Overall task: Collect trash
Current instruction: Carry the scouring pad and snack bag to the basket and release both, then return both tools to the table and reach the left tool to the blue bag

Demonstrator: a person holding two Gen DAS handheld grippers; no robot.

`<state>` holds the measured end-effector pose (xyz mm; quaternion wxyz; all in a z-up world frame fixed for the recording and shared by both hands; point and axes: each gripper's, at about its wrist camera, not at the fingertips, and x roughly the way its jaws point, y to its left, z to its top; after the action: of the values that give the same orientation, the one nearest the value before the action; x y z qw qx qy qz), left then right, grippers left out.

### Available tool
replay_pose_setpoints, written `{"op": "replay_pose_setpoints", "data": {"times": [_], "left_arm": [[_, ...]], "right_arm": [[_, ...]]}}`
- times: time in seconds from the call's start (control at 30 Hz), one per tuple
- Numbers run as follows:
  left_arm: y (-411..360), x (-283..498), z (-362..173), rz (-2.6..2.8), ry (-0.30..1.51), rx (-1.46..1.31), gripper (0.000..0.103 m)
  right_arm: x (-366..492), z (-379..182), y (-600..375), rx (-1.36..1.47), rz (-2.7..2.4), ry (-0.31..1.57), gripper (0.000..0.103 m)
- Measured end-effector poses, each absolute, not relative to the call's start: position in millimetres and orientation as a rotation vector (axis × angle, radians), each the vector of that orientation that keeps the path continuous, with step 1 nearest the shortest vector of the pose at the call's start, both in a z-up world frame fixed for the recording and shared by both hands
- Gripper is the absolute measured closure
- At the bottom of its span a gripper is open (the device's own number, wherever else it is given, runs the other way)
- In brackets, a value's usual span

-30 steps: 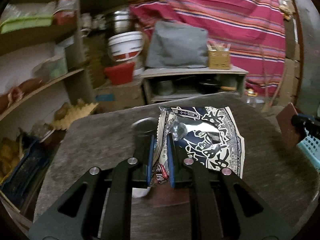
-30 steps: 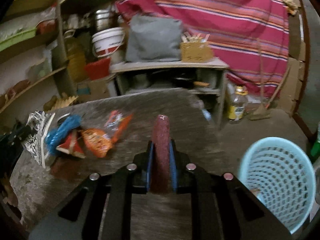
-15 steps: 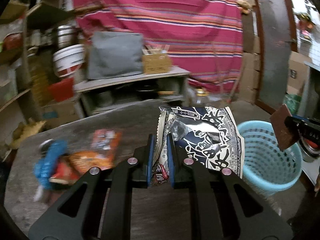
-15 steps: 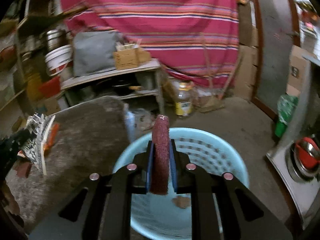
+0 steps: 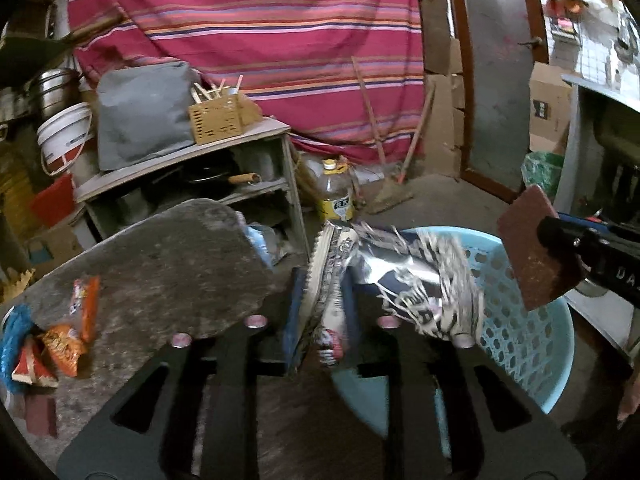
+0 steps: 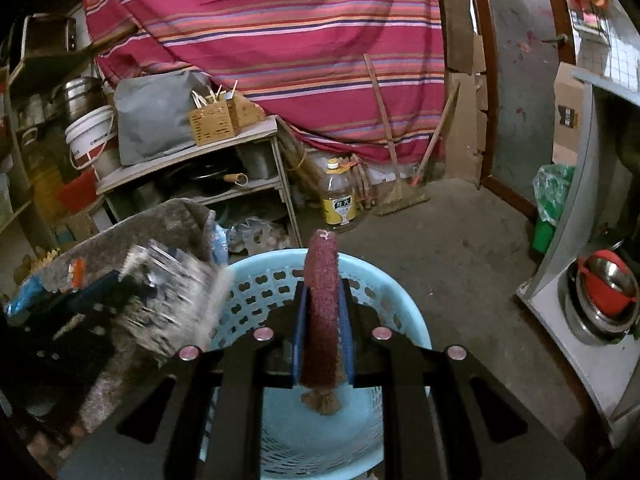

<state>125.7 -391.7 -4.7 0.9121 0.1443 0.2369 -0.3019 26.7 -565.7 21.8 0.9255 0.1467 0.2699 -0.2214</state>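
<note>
Left gripper (image 5: 322, 312), jaws opening, releases the snack wrapper (image 5: 404, 280) above the blue basket (image 5: 532, 344); right gripper (image 6: 323, 340) pinches a maroon scouring pad (image 6: 321, 312) over it for disposal

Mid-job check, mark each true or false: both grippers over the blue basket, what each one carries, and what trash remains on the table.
1. The right gripper carries a reddish-brown scouring pad. True.
2. The left gripper is empty. False: a black-and-white snack bag sits between its opening fingers.
3. The light blue basket lies tipped on its side. False: it stands upright on the floor.
4. Orange wrappers remain on the table. True.
</note>
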Motion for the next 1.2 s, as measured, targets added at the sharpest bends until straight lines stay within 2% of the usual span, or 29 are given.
{"op": "replay_pose_setpoints", "data": {"times": [0.17,0.23,0.3,0.43,0.6,0.73,0.77,0.8,0.87,0.97,1.2], "left_arm": [[-393.4,128.5,-5.7,-0.626,0.517,0.285,0.069],[-383.4,127.6,-1.2,-0.623,0.512,0.261,0.055],[-373.7,124.9,5.6,-0.601,0.486,0.256,0.034],[-354.2,126.8,13.4,-0.584,0.474,0.258,0.028],[-311.4,129.8,20.3,-0.524,0.459,0.245,0.013],[-269.3,132.4,23.1,-0.452,0.445,0.271,0.009],[-258.1,133.9,23.2,-0.433,0.441,0.275,0.008],[-243.2,135.9,23.9,-0.408,0.435,0.278,0.007],[-217.8,140.7,24.6,-0.369,0.429,0.281,0.006],[-179.6,154.1,24.6,-0.3,0.433,0.284,0.006],[-96.3,195.1,21.5,-0.155,0.476,0.195,0.006]], "right_arm": [[24.0,17.2,-568.5,0.317,-0.463,0.563,0.087],[24.9,15.7,-568.8,0.324,-0.459,0.571,0.087],[29.5,13.1,-566.5,0.32,-0.452,0.588,0.087],[40.9,8.7,-555.7,0.293,-0.444,0.617,0.087],[52.5,7.6,-546.5,0.281,-0.438,0.635,0.086],[63.7,3.7,-537.4,0.272,-0.441,0.659,0.084],[66.4,2.5,-535.5,0.274,-0.438,0.665,0.077],[69.7,1.1,-532.6,0.276,-0.433,0.665,0.055],[72.4,0.4,-526.7,0.266,-0.453,0.655,0.03],[78.8,0.6,-515.5,0.24,-0.469,0.665,0.03],[95.7,9.6,-466.9,0.203,-0.457,0.645,0.014]]}}
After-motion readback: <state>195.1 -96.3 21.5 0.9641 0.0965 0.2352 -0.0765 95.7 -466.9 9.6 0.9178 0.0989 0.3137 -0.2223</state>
